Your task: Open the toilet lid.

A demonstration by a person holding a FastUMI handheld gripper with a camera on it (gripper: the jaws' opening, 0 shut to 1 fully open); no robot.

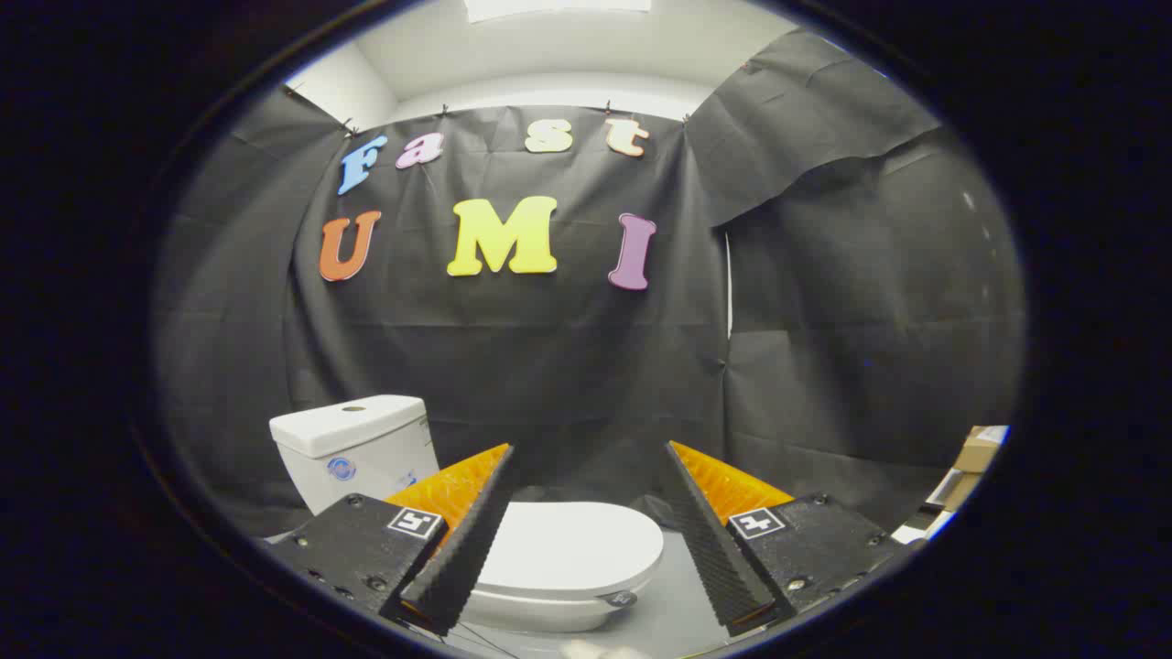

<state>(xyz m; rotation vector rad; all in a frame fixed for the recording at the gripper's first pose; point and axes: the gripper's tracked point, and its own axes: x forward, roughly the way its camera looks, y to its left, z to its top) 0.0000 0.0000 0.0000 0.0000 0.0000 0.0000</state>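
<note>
The gripper [586, 513] hangs above and in front of the toilet, fingers spread wide apart and holding nothing. Between them, and a little beyond their tips, lies the white toilet lid [572, 545], flat down on the bowl [540, 609] and fully closed. The tank [352, 448] stands behind it, off past the left finger, against the black cloth wall. A cardboard box [980, 450] sits far out beyond the right finger.

So the job has not begun, and the approach is the step in hand. The lid's front lip curves round on the right-finger side, where a small grey tab [621, 599] shows under the rim. That looks like the best place to work: come down low, slip one finger just under the overhanging edge and lift, or pinch the rim lightly with one finger above and one below. The lid should swing on hinges at the tank end, so the lift wants to follow an arc up and back toward the tank, not a straight pull. The plastic looks smooth and glossy, so a shallow bite may slip off; get well under the lip before raising.
</note>
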